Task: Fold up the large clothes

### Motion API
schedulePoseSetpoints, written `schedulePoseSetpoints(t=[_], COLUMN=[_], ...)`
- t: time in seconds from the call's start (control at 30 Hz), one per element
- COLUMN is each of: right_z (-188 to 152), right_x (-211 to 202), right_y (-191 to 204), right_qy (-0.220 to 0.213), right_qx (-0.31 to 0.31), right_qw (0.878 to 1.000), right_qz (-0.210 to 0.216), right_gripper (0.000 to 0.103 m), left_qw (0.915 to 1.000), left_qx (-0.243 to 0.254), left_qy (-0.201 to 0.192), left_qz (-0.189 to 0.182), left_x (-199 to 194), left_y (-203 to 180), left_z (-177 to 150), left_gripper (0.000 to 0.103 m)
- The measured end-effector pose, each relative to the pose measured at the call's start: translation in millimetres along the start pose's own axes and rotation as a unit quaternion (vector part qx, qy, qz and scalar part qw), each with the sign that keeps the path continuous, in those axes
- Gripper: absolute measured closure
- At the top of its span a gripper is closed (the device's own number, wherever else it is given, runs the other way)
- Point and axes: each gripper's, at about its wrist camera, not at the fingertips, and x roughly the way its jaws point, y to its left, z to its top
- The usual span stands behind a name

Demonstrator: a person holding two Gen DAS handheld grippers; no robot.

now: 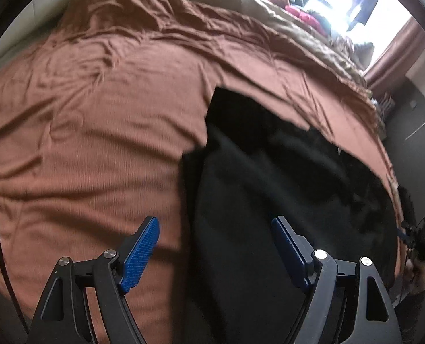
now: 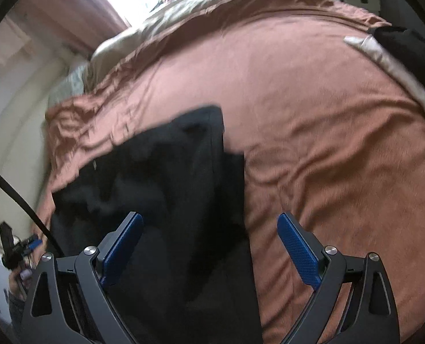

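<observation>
Both the left gripper (image 1: 215, 240) and right gripper (image 2: 209, 243) gape empty above the black garment (image 1: 269, 177), spread on the brown bedspread (image 1: 97, 114) for folding.

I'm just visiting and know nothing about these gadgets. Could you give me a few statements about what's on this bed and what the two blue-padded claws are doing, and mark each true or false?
1. A black fabric garment lies on a rust-brown bedspread. True.
2. The left gripper is clamped shut on the garment. False: its jaws stand wide apart above the cloth, gripping nothing.
3. The right gripper is open too. True.
4. The garment covers the whole bed. False: it lies at one edge, and most of the bedspread is bare.
5. A crumpled beige blanket lies at the far side of the bed. True.
6. The garment is bright red. False: it is black.
</observation>
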Motion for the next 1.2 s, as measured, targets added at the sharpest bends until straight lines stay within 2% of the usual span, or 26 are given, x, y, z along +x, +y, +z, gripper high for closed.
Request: schedulePoseSetpoints(t=[0.07,0.17,0.53,0.7,0.77,0.8,1.0,1.2], right_z=[-2,-10,-69,-81,-80,-78,-65,-62], right_x=[0,-7,-25,-42,-52,-58,-119,-153], right_y=[2,4,-22,-26,-21,-17,12,85], right_qy=[0.011,0.019,0.056,0.051,0.042,0.035,-0.017,-0.042], right_qx=[-0.006,-0.016,-0.033,-0.043,-0.048,-0.049,-0.065,-0.137], right_qw=[1.0,1.0,0.997,0.994,0.99,0.99,0.995,0.989], right_qz=[-0.017,-0.019,-0.048,-0.092,-0.123,-0.124,-0.079,-0.024], right_gripper=[0.008,0.008,0.009,0.009,0.012,0.014,0.016,0.016], left_qw=[1.0,0.9999,0.9996,0.9994,0.9993,0.9994,0.9972,0.9905], left_qx=[-0.001,-0.003,0.003,-0.001,-0.006,-0.01,-0.063,-0.099], left_qy=[0.002,0.001,0.029,0.017,0.01,0.007,-0.02,-0.038], left_qz=[-0.002,-0.011,-0.002,0.03,0.035,0.032,-0.034,-0.087], left_x=[-2,-8,-12,-24,-31,-34,-55,-61], left_y=[0,2,12,18,21,23,38,41], left_z=[-15,-34,-107,-123,-125,-126,-137,-148], left_gripper=[0.022,0.022,0.022,0.022,0.022,0.022,0.022,0.022])
